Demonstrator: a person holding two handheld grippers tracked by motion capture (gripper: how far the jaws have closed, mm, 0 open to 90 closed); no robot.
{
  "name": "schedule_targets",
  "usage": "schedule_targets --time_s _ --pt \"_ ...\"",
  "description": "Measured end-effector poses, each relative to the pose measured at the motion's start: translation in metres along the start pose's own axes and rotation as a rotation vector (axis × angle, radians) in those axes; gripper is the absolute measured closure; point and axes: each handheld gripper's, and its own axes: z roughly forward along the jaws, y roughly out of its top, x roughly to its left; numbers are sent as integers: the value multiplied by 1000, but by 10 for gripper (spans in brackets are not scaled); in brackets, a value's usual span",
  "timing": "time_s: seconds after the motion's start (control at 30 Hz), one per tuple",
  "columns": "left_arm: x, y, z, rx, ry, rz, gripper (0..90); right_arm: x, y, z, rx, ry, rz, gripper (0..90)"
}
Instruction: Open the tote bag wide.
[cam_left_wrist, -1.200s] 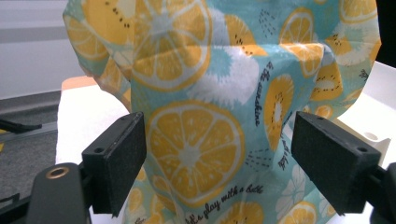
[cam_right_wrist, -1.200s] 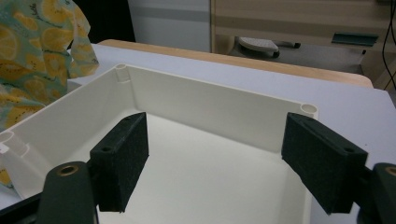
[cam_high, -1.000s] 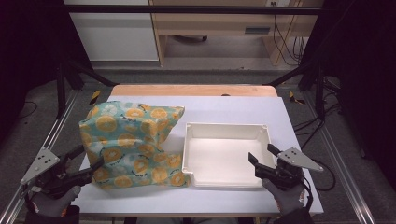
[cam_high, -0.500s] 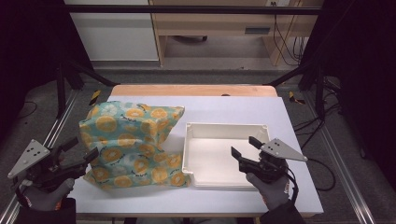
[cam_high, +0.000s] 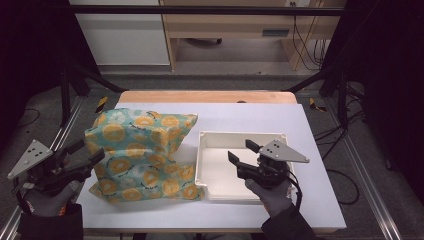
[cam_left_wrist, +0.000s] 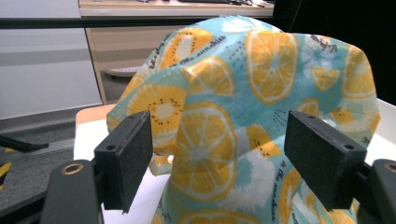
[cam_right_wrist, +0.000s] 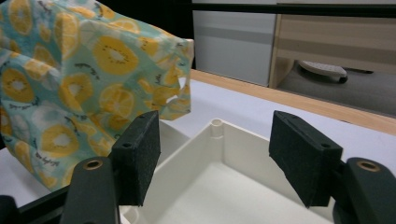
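Since a second ago the right tool (cam_high: 242, 152) has travelled from the near right corner of the white surface (cam_high: 310, 130) to a spot over the near part of the white tray (cam_high: 206, 145), and it sits higher than before. Its jaws have just been closing a little, with nothing between them — they stand wide apart. The left tool (cam_high: 85, 152) has barely shifted at the surface's left edge; its jaws have also just been closing slightly, yet remain wide open and hold nothing.

The fabric bag (cam_high: 142, 150) has not moved. It stands on the left half of the surface, its right side just beside the tray's left wall. The left tool points at the bag's left side from close by, near but apart; in the left gripper view the bag (cam_left_wrist: 243, 121) rises beyond and between the two black pads (cam_left_wrist: 126, 156). From the right tool the bag lies off to the left, past the tray; the right gripper view shows the bag (cam_right_wrist: 70, 88) at upper left and the tray's inside (cam_right_wrist: 233, 186) below the pads.

The bag is soft cloth — turquoise, printed with orange and yellow citrus slices, slumped and creased, its top folded over.
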Motion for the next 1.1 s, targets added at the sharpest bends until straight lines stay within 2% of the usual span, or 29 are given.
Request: schedule_targets --time_s 0.33,0.37,0.67,0.83,1.03,1.1 --pt "1 8 7 1 3 -20 314 19 10 17 5 57 1 370" --pt "1 8 7 3 4 -15 330 23 12 22 8 73 -1 378" --pt "1 5 7 16 11 -9 410 41 16 39 7 109 -9 419" --pt "7 -1 7 32 17 -37 489 55 16 55 33 157 -7 457" --pt "7 -1 6 37 6 -39 590 72 18 71 47 189 -21 494" --pt "7 -2 6 38 7 -38 618 81 20 79 60 206 -32 517"
